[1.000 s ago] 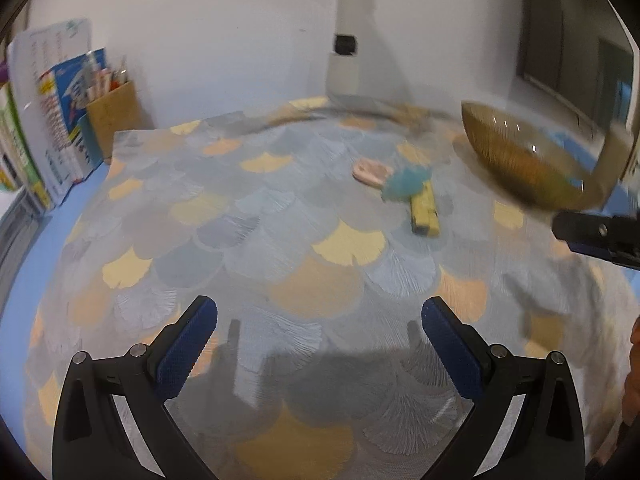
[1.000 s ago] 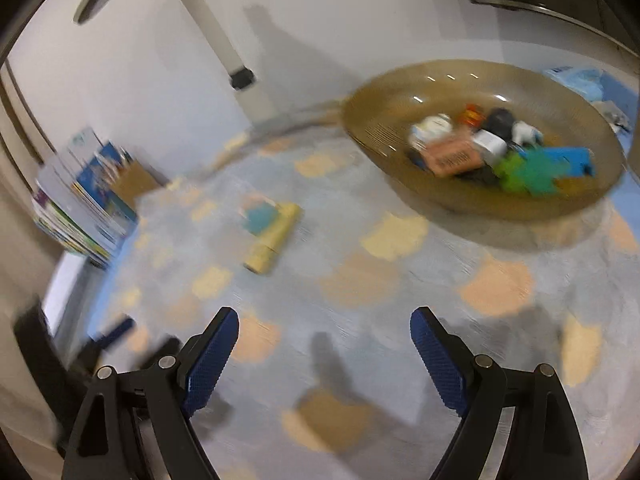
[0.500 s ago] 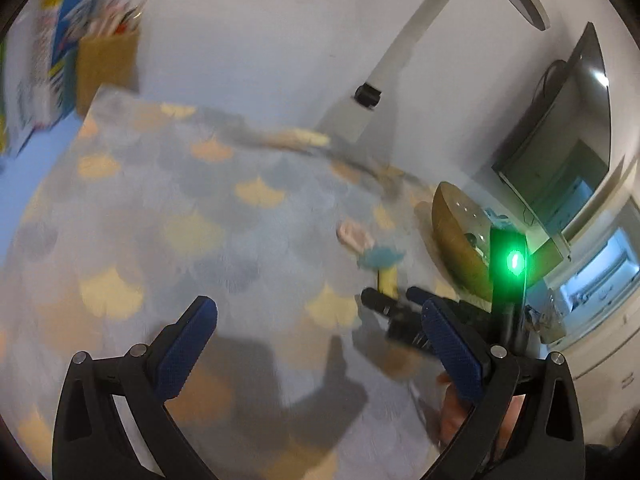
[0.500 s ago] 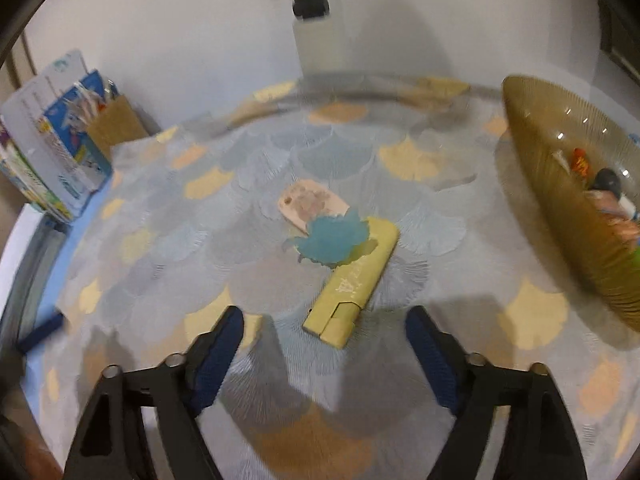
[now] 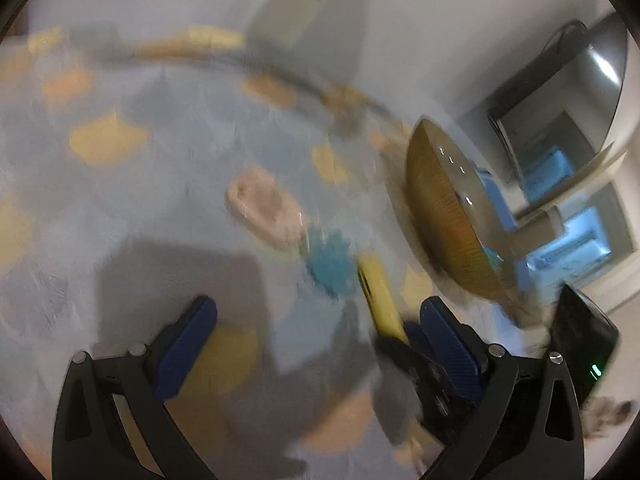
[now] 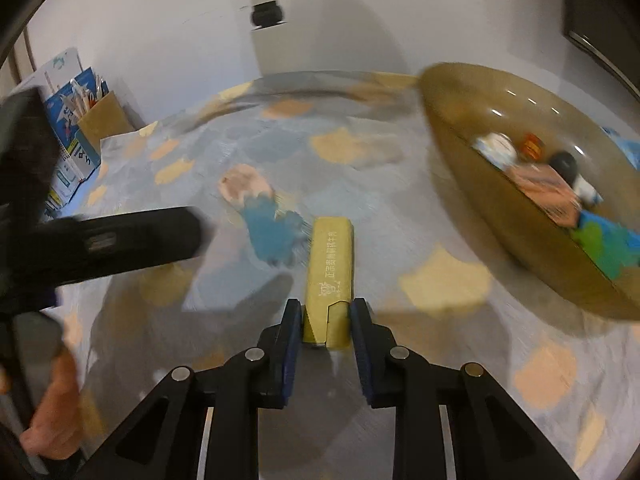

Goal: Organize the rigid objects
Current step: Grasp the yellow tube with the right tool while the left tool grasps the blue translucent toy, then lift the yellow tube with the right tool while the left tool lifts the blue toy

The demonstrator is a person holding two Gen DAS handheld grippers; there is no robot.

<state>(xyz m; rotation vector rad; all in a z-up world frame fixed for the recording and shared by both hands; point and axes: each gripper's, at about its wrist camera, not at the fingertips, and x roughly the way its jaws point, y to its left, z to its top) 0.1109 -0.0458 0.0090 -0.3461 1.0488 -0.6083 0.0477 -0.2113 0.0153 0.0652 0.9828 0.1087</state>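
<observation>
A long yellow box (image 6: pixel 331 264) lies on the patterned cloth; my right gripper (image 6: pixel 325 320) is shut on its near end. A blue jagged piece (image 6: pixel 270 232) and a pink flat piece (image 6: pixel 242 184) lie just left of the box. The amber glass bowl (image 6: pixel 532 252) at right holds several small objects. In the left wrist view my left gripper (image 5: pixel 320 320) is open and empty above the cloth, with the pink piece (image 5: pixel 266 210), blue piece (image 5: pixel 332 266), yellow box (image 5: pixel 380 300) and bowl (image 5: pixel 444 220) ahead. That view is blurred.
A cardboard holder with pens and books (image 6: pixel 86 120) stands at the far left by the wall. A white lamp post (image 6: pixel 264 12) rises at the back. The left gripper's body (image 6: pixel 100 248) reaches in from the left of the right wrist view.
My right gripper moved forward onto the yellow box and closed on its near end. My left gripper swung right and closer to the three pieces and stayed open.
</observation>
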